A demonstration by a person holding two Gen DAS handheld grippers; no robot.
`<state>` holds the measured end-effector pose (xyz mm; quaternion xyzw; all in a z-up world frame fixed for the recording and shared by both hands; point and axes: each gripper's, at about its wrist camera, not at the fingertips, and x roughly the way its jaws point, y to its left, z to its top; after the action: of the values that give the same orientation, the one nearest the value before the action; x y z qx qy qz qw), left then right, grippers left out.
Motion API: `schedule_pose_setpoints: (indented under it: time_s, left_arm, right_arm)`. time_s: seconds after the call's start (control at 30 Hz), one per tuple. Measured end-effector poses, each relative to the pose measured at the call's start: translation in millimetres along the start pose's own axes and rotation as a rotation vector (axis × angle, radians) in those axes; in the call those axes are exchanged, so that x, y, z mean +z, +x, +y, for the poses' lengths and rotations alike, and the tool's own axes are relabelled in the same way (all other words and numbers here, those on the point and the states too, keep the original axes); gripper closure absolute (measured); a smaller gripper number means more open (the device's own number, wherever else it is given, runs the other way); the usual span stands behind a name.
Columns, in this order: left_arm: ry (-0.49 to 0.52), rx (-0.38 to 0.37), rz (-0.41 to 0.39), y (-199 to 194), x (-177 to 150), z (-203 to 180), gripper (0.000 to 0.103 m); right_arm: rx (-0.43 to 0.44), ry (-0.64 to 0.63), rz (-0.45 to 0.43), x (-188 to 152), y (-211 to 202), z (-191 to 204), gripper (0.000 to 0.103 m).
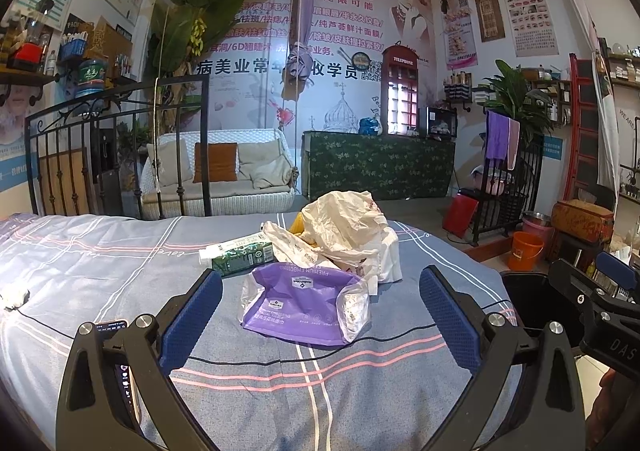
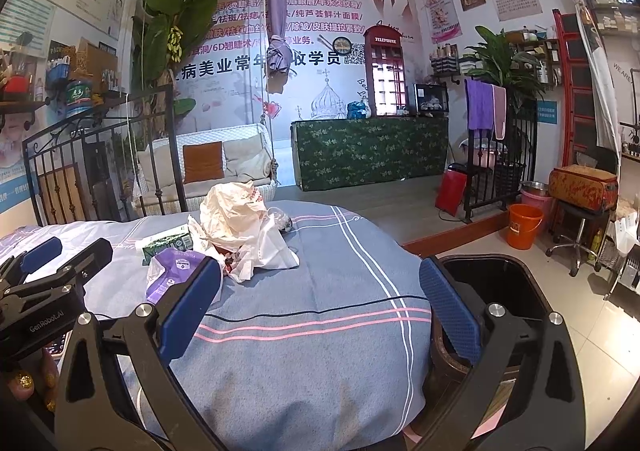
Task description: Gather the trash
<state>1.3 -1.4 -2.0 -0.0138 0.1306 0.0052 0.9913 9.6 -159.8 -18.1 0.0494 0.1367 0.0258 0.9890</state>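
On a striped bedspread [image 1: 100, 259], we hold the left gripper [image 1: 320, 315] spread wide with the purple tissue pack [image 1: 304, 303] at its twelve o'clock, the green carton [image 1: 240, 255] at eleven and the crumpled plastic bags [image 1: 344, 231] heaped just beyond. Our right gripper [image 2: 320, 315], equally wide and empty, hovers over bare cloth, with the black bin [image 2: 496, 291] at its three o'clock beside the bed. The risk, as we judge it: the slack, slippery pack (nearly empty, by its look) could fold and slip from the pads, or the fingers could snag the thin black cable [image 1: 280, 361] lying under it.
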Motion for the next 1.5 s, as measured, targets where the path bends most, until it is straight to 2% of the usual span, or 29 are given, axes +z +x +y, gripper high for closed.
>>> schedule_pose_setpoints:
  time_s: [1.3, 1.4, 1.5]
  left_arm:
    - [0.003, 0.005, 0.015, 1, -6, 1, 0.006]
    - [0.007, 0.013, 0.063, 13, -14, 3, 0.006]
    - [0.014, 0.033, 0.174, 35, -24, 7, 0.006]
  right_arm:
    - [0.005, 0.001, 0.015, -4, 3, 2, 0.005]
    - [0.015, -0.008, 0.039, -5, 11, 3, 0.005]
    - [0.012, -0.033, 0.115, -11, 30, 9, 0.005]
